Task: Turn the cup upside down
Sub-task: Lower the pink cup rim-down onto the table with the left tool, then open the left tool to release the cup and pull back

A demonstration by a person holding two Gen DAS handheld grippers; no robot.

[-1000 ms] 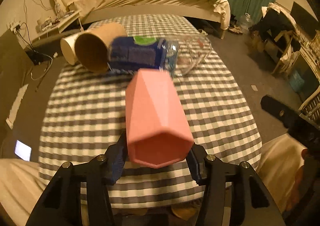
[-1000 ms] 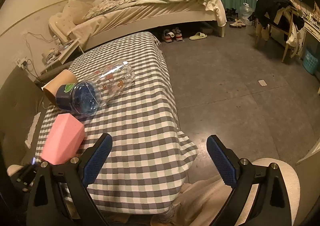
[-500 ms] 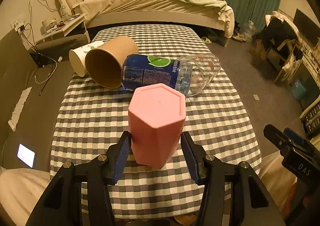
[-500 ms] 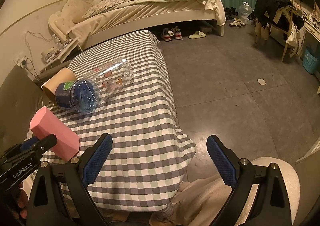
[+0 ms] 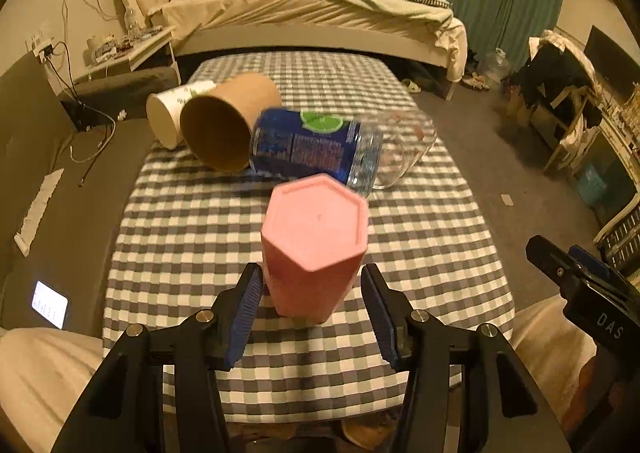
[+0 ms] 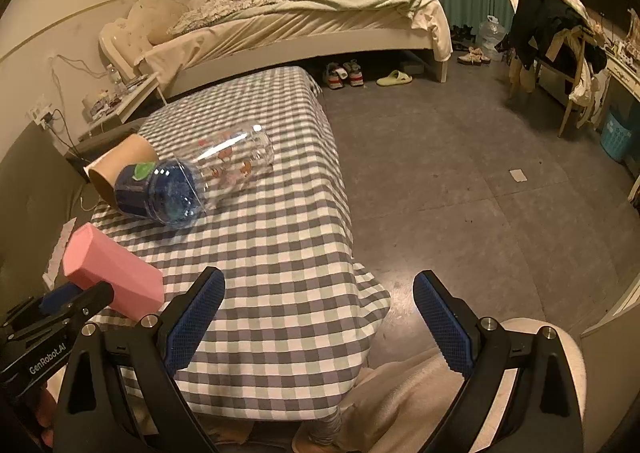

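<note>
A pink hexagonal cup [image 5: 314, 243] stands upside down on the checkered table [image 5: 192, 237], its flat base facing up. My left gripper [image 5: 312, 307] is open, one blue pad on each side of the cup with a small gap on both sides. In the right wrist view the cup [image 6: 114, 273] shows at the left, with the left gripper below it. My right gripper [image 6: 318, 317] is open and empty, off the table's right front corner.
A brown paper cup [image 5: 228, 125], a white paper cup [image 5: 172, 115], a blue-labelled bottle [image 5: 316, 147] and a clear glass cup [image 5: 404, 145] lie on their sides behind the pink cup. A bed [image 5: 312, 13] stands beyond the table. Bare floor [image 6: 460, 173] lies to the right.
The pink cup went from lying tilted in my left gripper to standing upside down on the table. The left jaws have parted from its sides. The right gripper has hardly moved.
</note>
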